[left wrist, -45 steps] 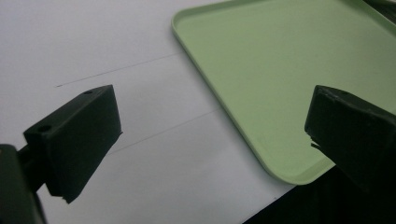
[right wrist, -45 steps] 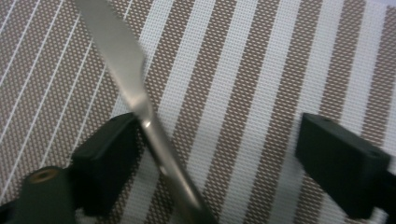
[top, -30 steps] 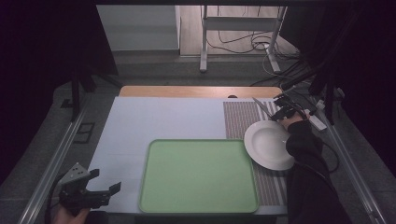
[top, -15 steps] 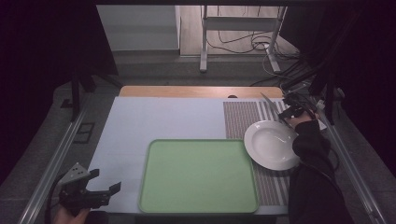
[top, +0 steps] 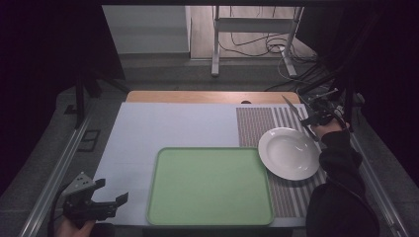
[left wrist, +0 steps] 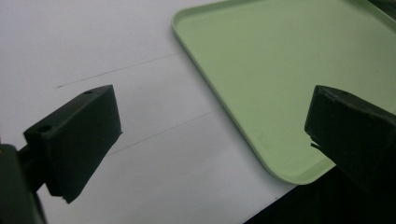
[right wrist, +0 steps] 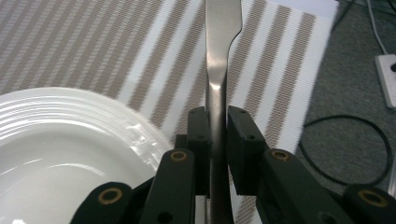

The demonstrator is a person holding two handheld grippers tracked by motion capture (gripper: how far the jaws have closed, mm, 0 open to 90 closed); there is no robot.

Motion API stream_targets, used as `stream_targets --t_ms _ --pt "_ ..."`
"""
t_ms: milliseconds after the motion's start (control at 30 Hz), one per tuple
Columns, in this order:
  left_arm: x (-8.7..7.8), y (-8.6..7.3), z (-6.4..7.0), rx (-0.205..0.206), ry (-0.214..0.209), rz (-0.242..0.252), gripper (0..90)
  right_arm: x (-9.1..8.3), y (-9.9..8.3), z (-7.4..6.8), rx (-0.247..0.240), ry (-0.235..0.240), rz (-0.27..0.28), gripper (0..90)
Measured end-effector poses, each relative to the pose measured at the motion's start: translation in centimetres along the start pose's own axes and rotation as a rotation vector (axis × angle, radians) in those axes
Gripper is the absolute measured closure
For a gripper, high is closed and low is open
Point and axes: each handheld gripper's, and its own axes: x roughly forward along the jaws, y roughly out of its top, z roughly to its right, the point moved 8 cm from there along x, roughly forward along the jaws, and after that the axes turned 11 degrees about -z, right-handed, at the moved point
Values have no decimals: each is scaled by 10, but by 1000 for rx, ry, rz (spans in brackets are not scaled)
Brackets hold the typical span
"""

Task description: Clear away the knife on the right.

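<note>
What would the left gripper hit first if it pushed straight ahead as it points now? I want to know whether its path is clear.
Probably the green tray. The left gripper, jaws wide open, points across bare white mat toward the tray's near corner; depth is hard to judge, so the right-hand jaw may catch the rim first.

A pale green tray (top: 210, 186) lies on a white table (top: 163, 128). At three o'clock a white plate (top: 289, 153) sits on a brown-and-white striped mat (top: 257, 123). The knife (right wrist: 219, 56) is silver; the jaws are black.

Top edge of the right gripper view cuts off the knife (right wrist: 218, 70) blade's tip; its handle end vanishes behind the right gripper (right wrist: 215, 130)
</note>
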Motion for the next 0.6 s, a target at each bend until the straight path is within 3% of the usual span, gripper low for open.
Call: stream_targets --t_ms 300,600 --pt "0 0 0 0 -1 -1 33 -4 -9 -37 -47 21 -7 806" --pt "0 0 0 2 1 -1 33 -6 -20 -64 -87 43 -19 806"
